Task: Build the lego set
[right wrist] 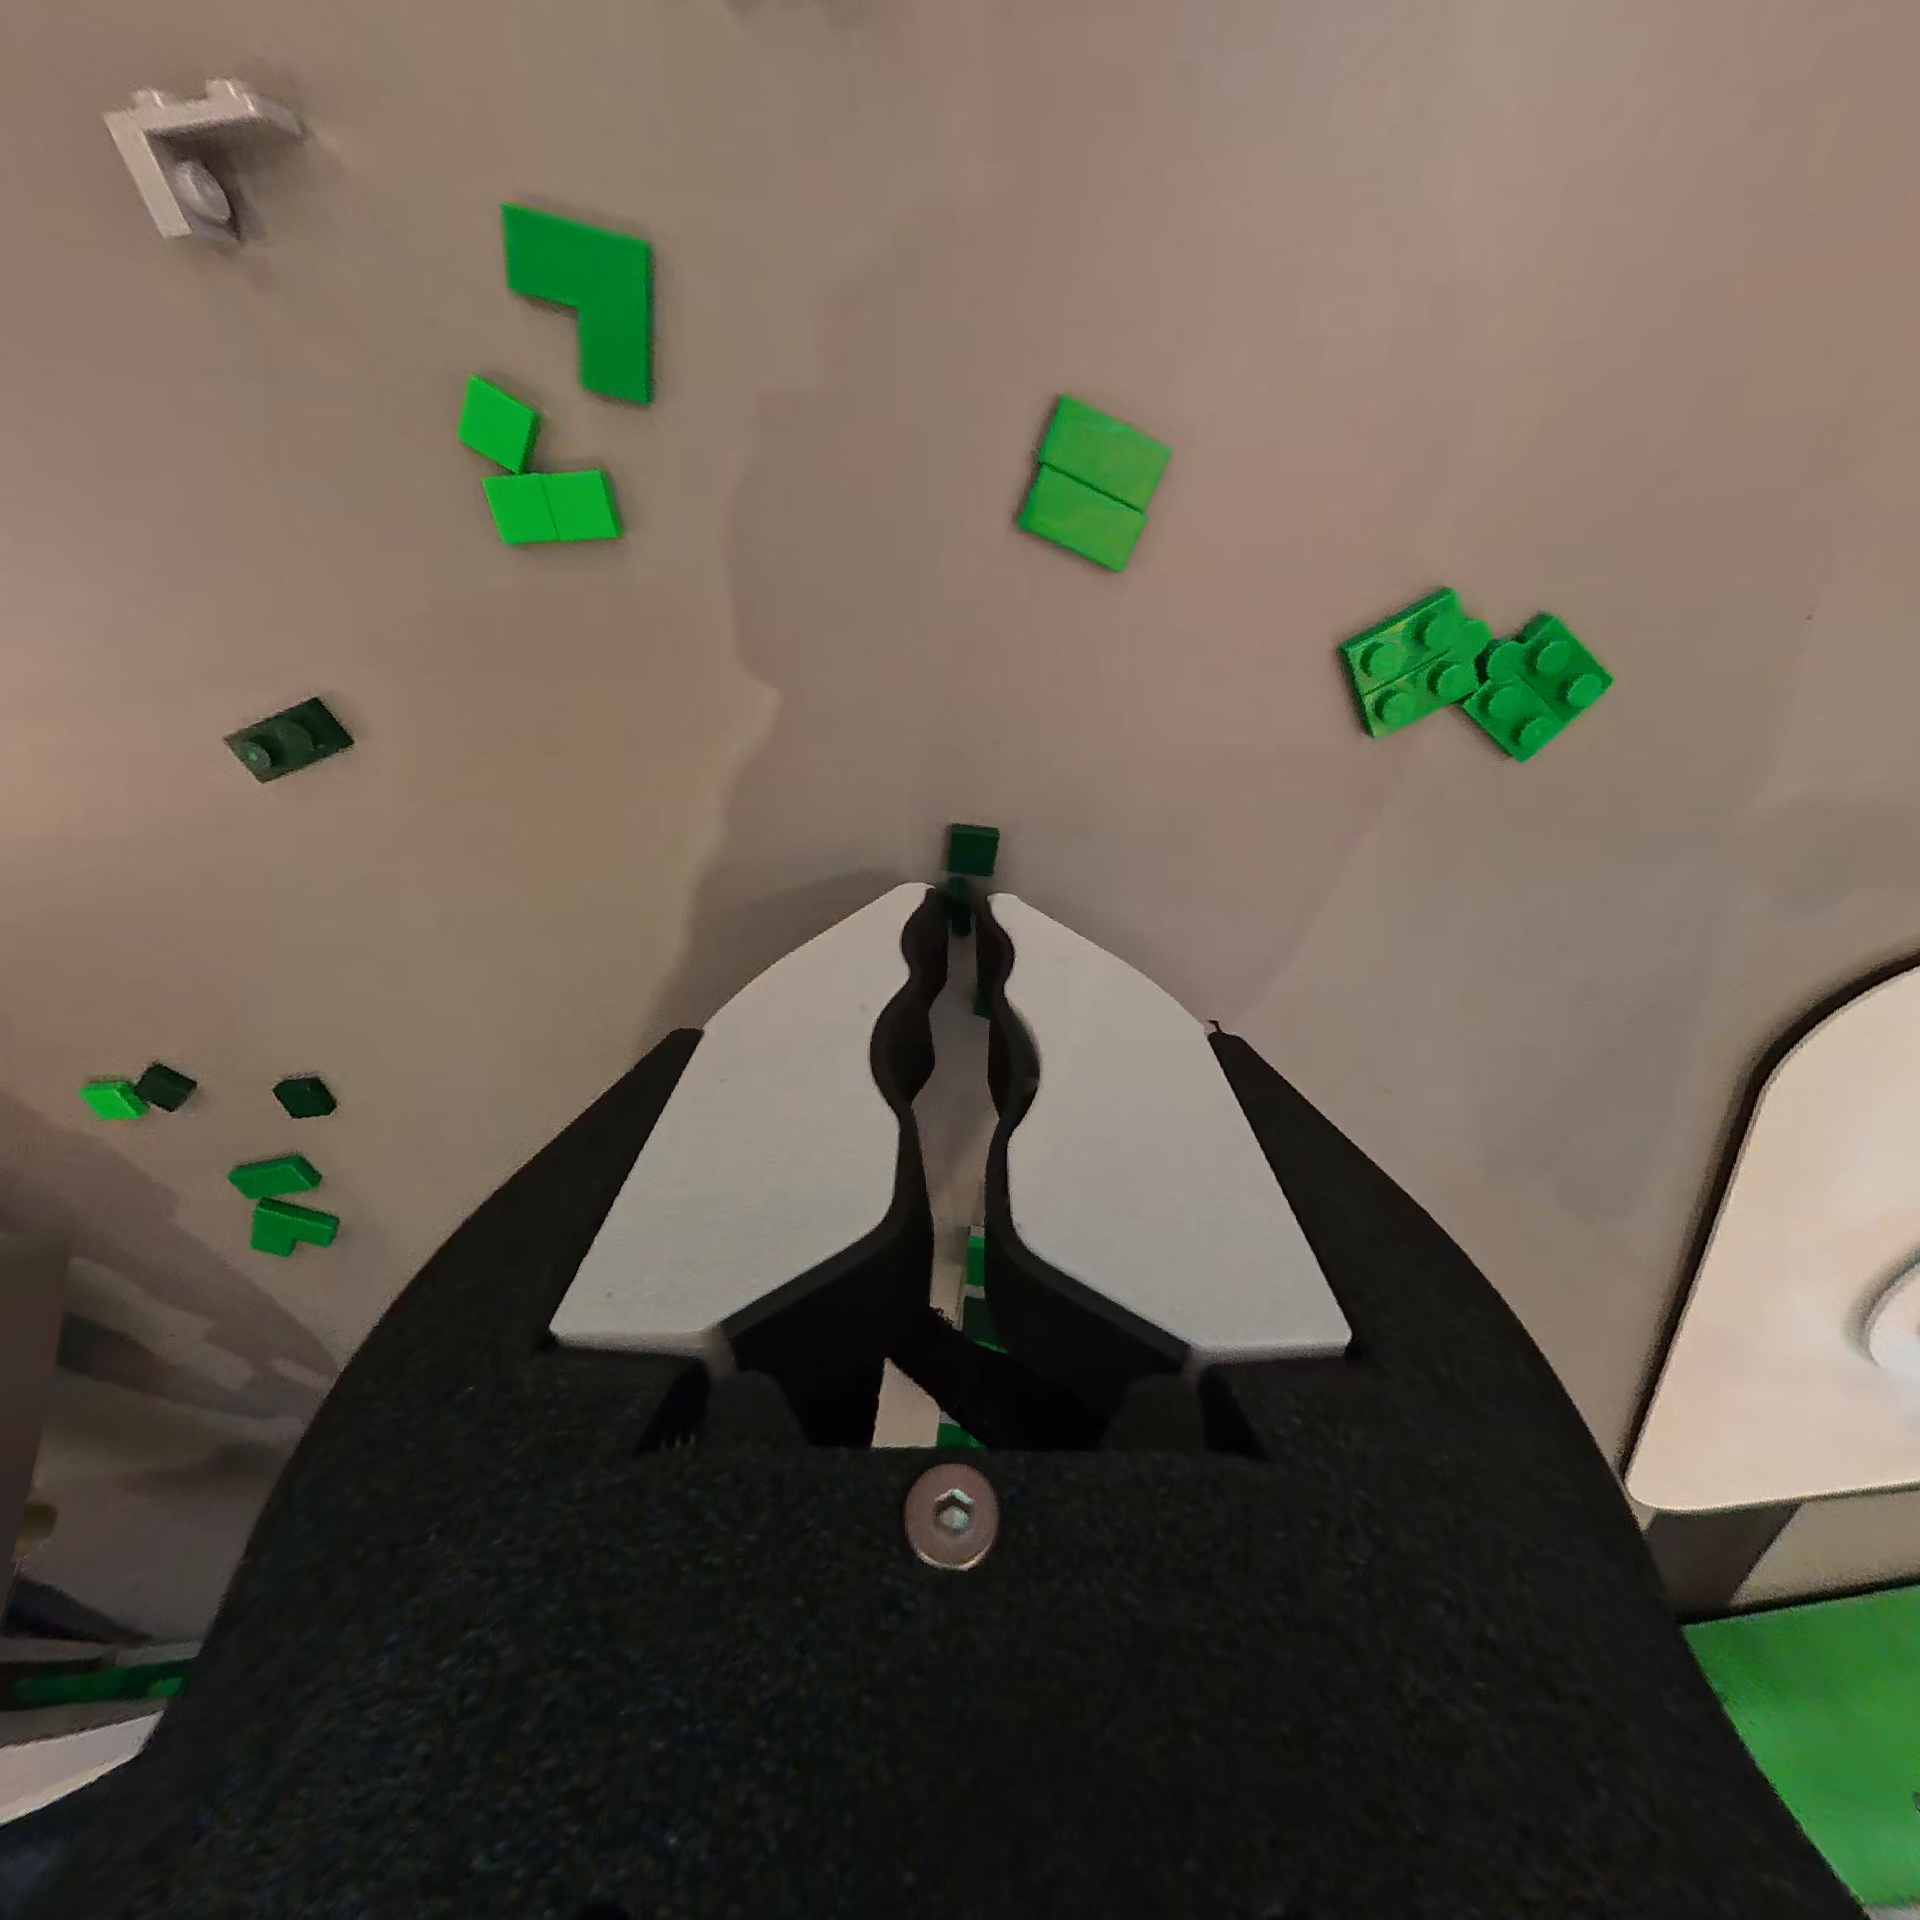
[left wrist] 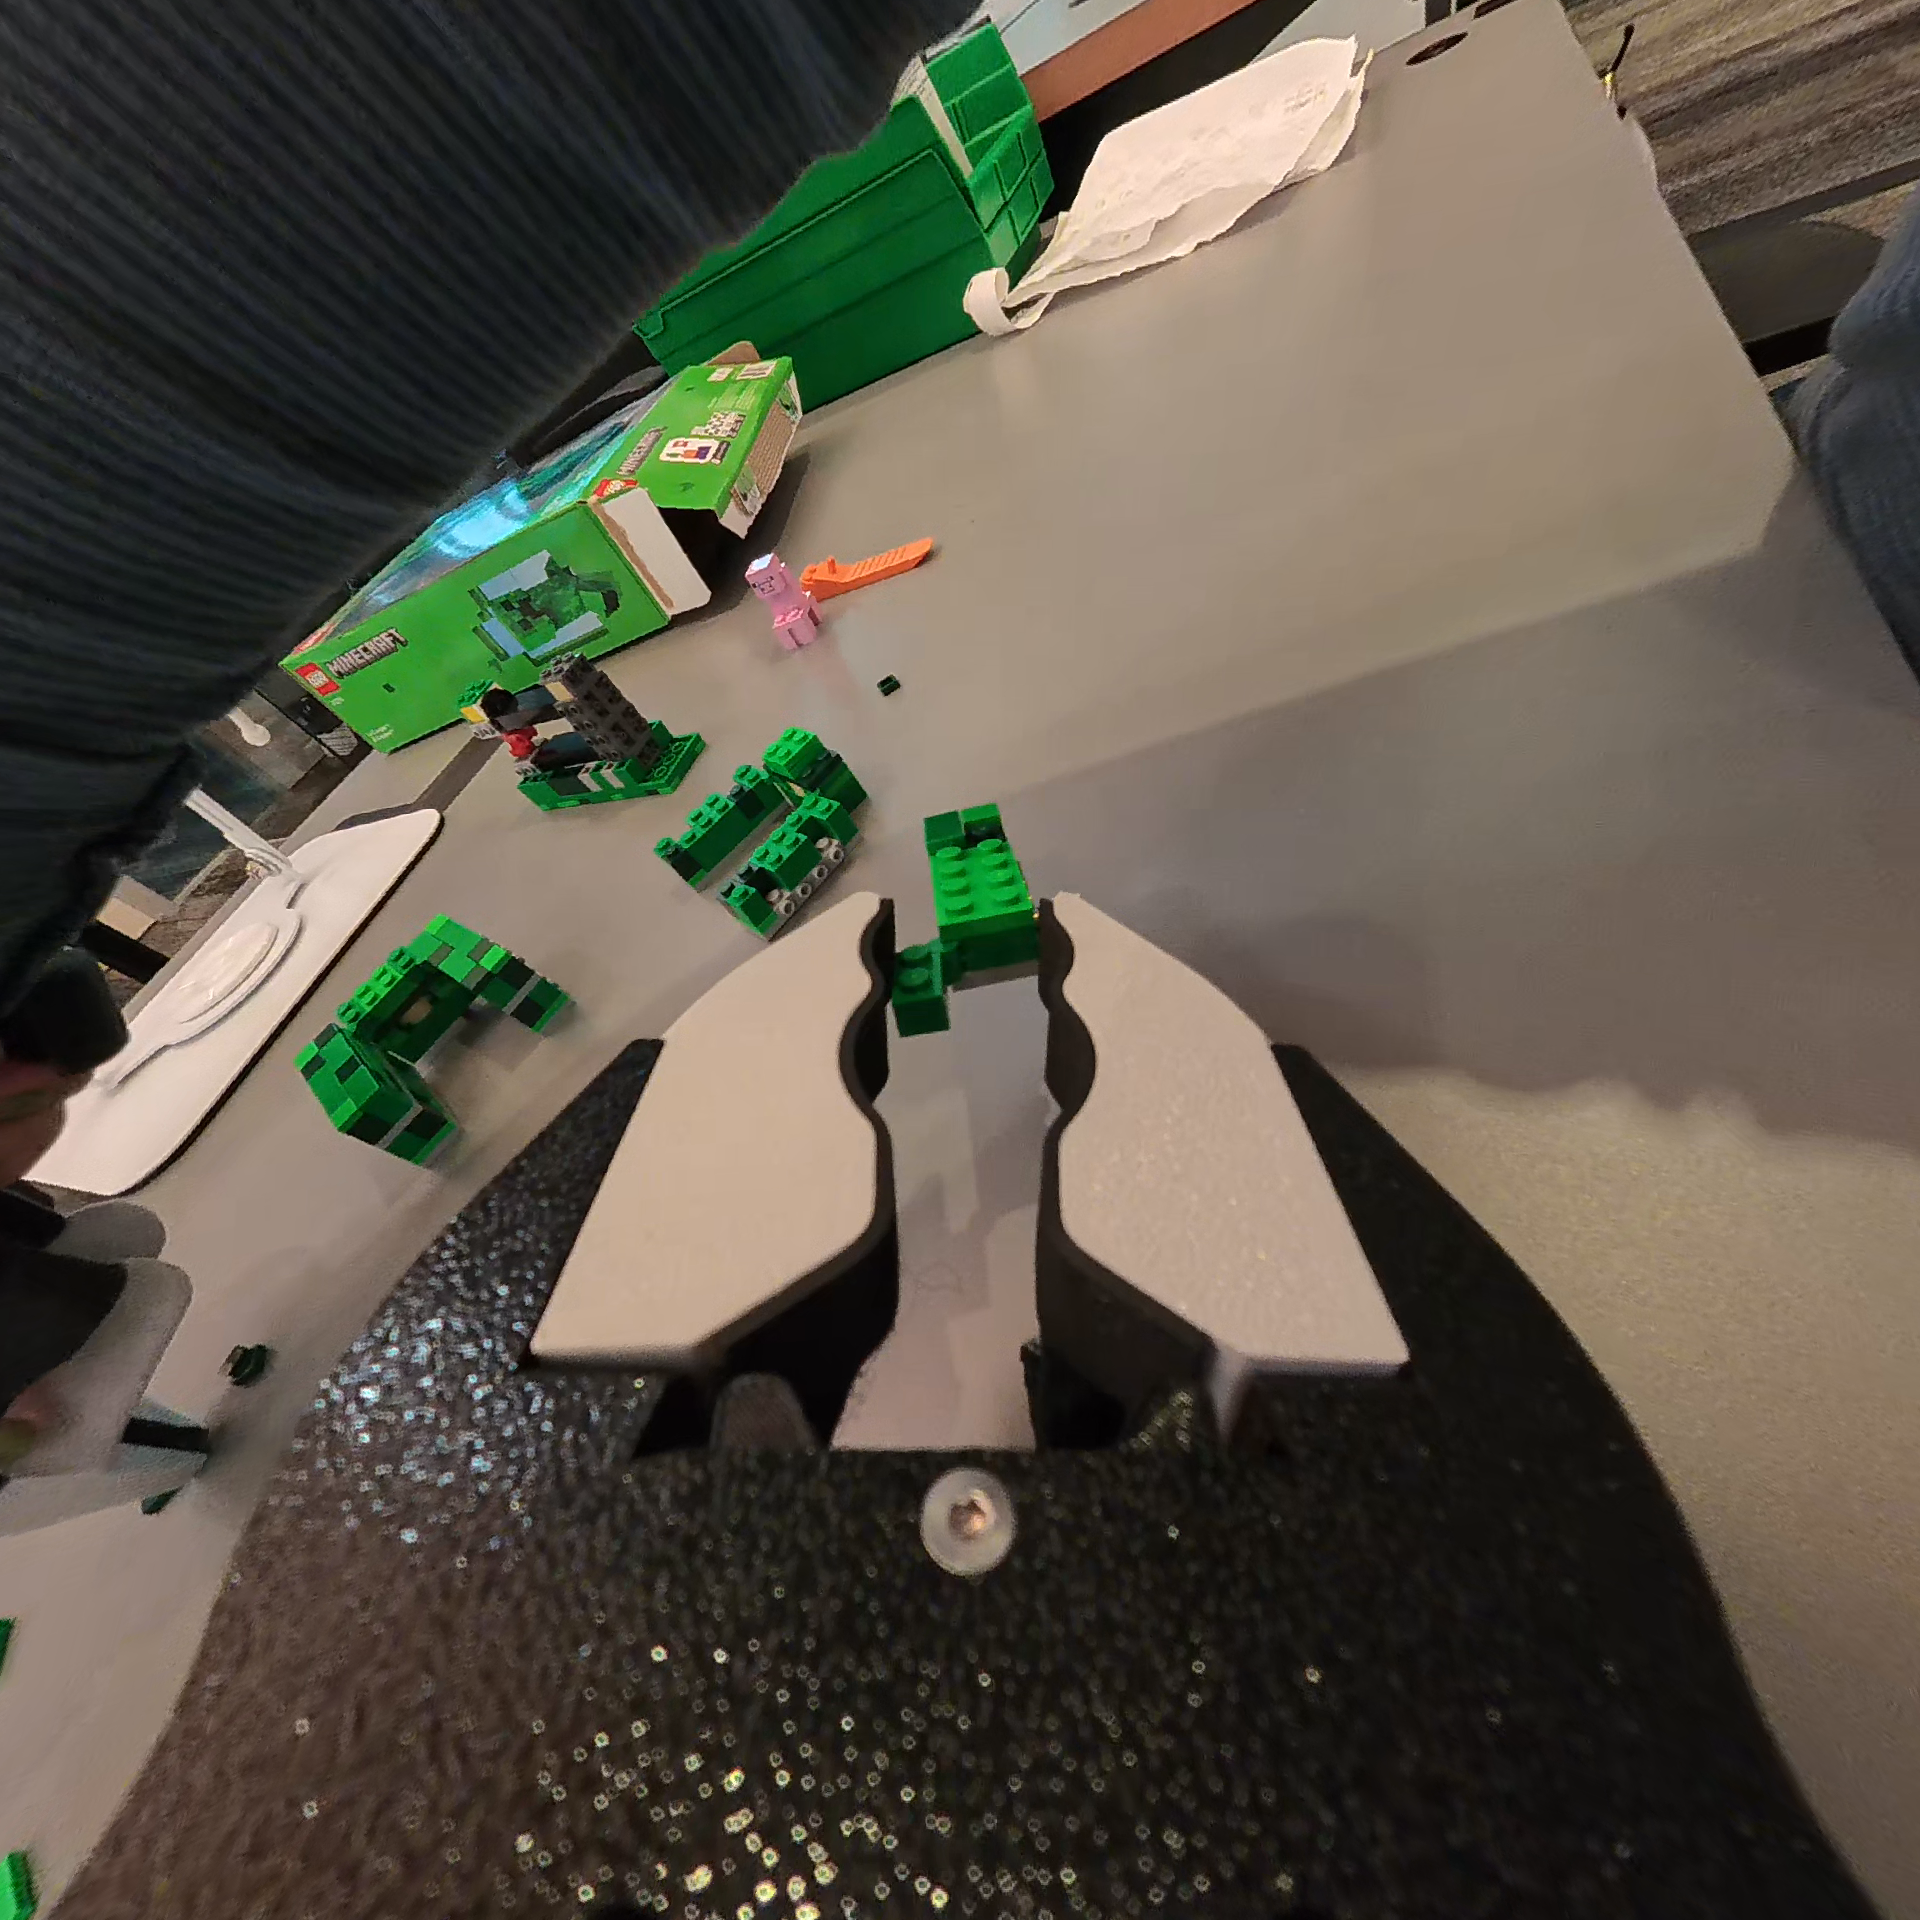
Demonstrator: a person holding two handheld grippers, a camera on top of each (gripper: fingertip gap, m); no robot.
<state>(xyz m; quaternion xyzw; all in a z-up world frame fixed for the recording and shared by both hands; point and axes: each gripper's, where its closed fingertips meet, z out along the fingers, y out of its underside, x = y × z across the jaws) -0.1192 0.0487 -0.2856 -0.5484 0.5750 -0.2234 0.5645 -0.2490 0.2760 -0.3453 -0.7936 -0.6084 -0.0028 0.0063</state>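
In the left wrist view my left gripper is shut on a green brick assembly and holds it between the fingertips, above the grey table. Other green sub-builds lie beyond: an arch-shaped one, a studded cluster, and a base with a grey tower. In the right wrist view my right gripper points down at the table, its jaws nearly together on a small dark green piece that sticks out past the tips.
The left wrist view shows the green set box, green bins, paper, a pink pig, an orange separator and a white tray. Loose pieces lie under the right gripper: an L tile, flat tiles, studded plates, a grey bracket. Left tips to right tips: about 25 cm. The L tile is closer to my right gripper, around 9 cm from its tips; the left tips are 30 cm off.
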